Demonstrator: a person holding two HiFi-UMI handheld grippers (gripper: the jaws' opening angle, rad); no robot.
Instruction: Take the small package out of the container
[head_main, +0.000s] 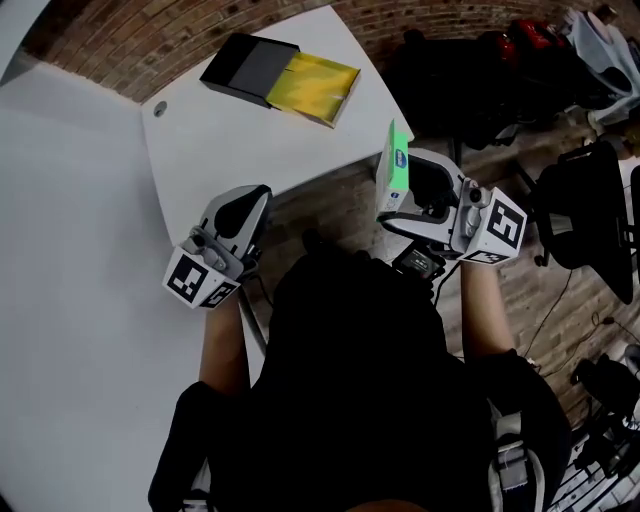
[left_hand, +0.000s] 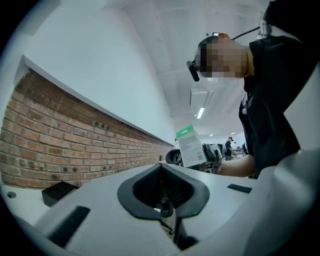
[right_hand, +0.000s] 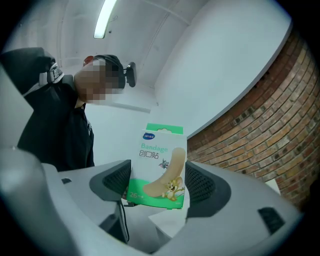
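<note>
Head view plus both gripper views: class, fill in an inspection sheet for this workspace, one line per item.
Surface: white table.
Job's things: black container, yellow inside showing, on the table's far side; small green package out of it, held upright off the table.
Clutter: small grey disc on the table.
Grippers: left gripper shut, empty; right gripper shut on the small green package.
Cables: thin cable on the floor.
Surroundings: brick-patterned floor, black chair, dark bags.
</note>
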